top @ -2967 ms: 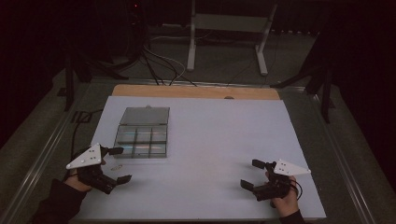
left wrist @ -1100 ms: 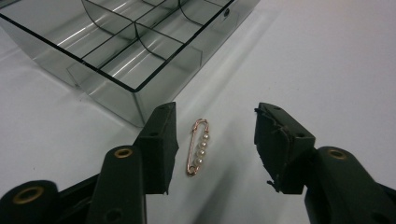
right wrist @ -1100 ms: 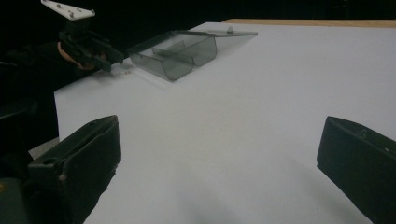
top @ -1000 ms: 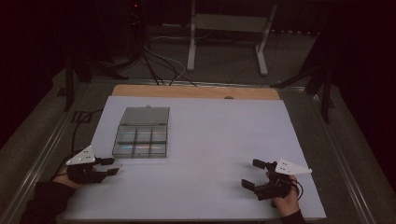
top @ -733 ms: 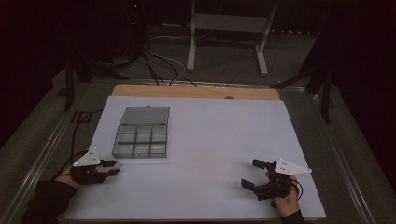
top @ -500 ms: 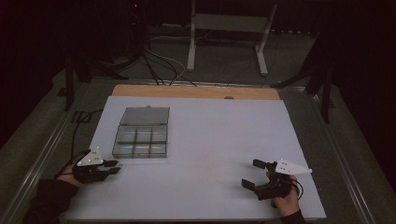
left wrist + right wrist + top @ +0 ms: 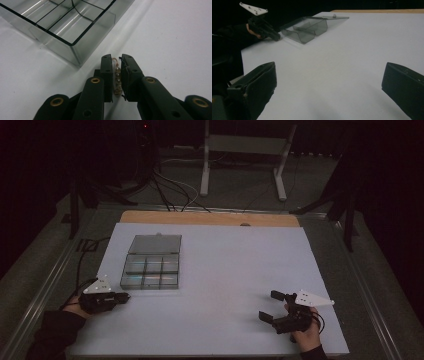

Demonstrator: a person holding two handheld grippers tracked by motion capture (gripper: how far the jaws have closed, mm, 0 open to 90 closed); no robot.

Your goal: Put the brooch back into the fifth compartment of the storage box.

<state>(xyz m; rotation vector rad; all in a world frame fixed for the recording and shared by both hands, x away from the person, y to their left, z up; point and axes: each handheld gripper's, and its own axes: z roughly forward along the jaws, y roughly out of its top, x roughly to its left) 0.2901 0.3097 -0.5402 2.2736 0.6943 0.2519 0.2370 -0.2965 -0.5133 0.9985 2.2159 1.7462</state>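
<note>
Tools: two, one in each hand. The left tool (image 7: 122, 296) lies low on the tabletop (image 7: 235, 270) near its left front corner; the right tool (image 7: 272, 306) sits near the right front corner.
Left tool state: its jaws have just been closing and are now clamped on a small beaded chain (image 7: 116, 76), gold-coloured with pale stones, standing on edge between the pads.
Right tool state: jaws wide apart with bare tabletop between them.
Chain position: between the left tool's pads, on or just over the white surface, just beside the near corner of the box; whether it touches the tabletop I cannot tell.
Boxes: one clear plastic compartment box (image 7: 150, 270), its lid (image 7: 155, 244) folded open and lying flat behind it.
Compartments: six, in two rows of three.
Hard to make out: the chain's lower end is hidden between the pads; the chain is too small to see from above. The room around is dark.
Cut off: the box's far part in the left gripper view.
</note>
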